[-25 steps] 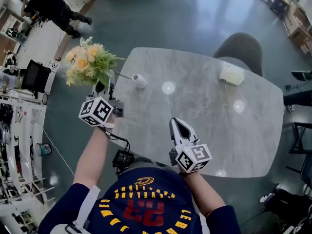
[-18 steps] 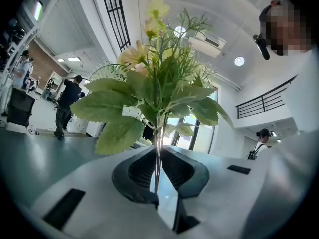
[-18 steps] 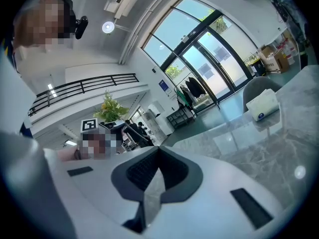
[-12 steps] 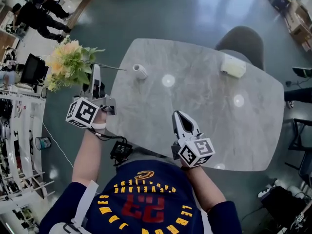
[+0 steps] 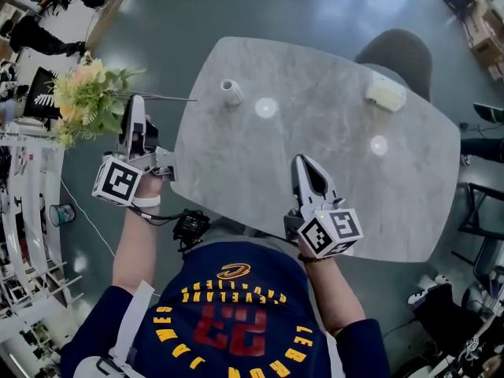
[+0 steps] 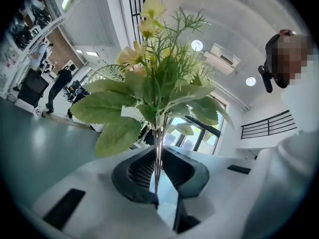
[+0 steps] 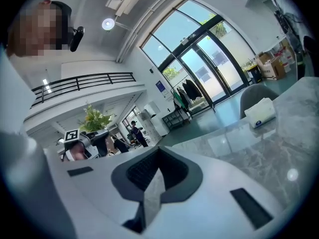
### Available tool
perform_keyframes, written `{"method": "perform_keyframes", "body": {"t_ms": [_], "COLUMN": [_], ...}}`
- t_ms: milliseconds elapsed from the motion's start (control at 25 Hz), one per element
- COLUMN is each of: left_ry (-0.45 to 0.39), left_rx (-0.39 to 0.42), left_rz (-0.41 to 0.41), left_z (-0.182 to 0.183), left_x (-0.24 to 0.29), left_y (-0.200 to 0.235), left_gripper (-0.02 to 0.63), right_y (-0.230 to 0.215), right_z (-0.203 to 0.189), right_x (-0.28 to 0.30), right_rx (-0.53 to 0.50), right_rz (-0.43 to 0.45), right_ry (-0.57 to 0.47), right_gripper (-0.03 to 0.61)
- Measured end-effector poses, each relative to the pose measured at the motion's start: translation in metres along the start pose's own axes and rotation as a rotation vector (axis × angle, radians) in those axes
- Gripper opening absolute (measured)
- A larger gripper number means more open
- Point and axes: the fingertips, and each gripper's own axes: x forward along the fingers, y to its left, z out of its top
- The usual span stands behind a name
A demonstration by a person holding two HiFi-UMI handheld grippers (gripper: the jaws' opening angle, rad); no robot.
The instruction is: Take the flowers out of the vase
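Compared with a second ago, the left gripper (image 5: pixel 135 110) has carried the flowers (image 5: pixel 85 97) further out past the desk's (image 5: pixel 315 164) left edge, so the stem ends now sit clear of the vase (image 5: pixel 231 91) instead of just beside its mouth. The right gripper (image 5: pixel 304 164) has barely shifted.

From the head view, the bunch lies roughly level over the floor (image 5: pixel 157 22), blooms outward and bare stems pointing back toward the small white vase, which stands empty near the desk's far left corner. The right gripper hovers over the near edge. A white packet (image 5: pixel 384 95) lies at the far side by a grey chair (image 5: pixel 398 53).

The left gripper view gives what the head view cannot: the left gripper's (image 6: pixel 158 176) jaws are clamped on the thin stems (image 6: pixel 158 153), with leaves and pale yellow blooms (image 6: pixel 159 78) fanning out beyond them.

The right gripper view shows the right gripper's (image 7: pixel 157 169) jaws together with nothing between them. Beyond them it catches the flowers (image 7: pixel 94 117) side-on, held up above desk height, and the packet (image 7: pixel 261 112) on the marbled desk (image 7: pixel 284 153).
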Motion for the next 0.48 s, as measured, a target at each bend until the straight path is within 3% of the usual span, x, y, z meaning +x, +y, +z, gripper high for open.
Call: {"method": "perform_keyframes", "body": {"t_ms": [480], "left_ry": [0.066], "left_rx": [0.003], "left_rz": [-0.026], "left_z": [0.006], "left_x": [-0.021], "left_y": [0.051], "left_gripper": [0.041], "right_y": [0.059], "right_z": [-0.023], "right_x": [0.024], "right_rx": [-0.033], "right_rz": [-0.004], "right_ry": [0.014], "right_gripper": [0.006]}}
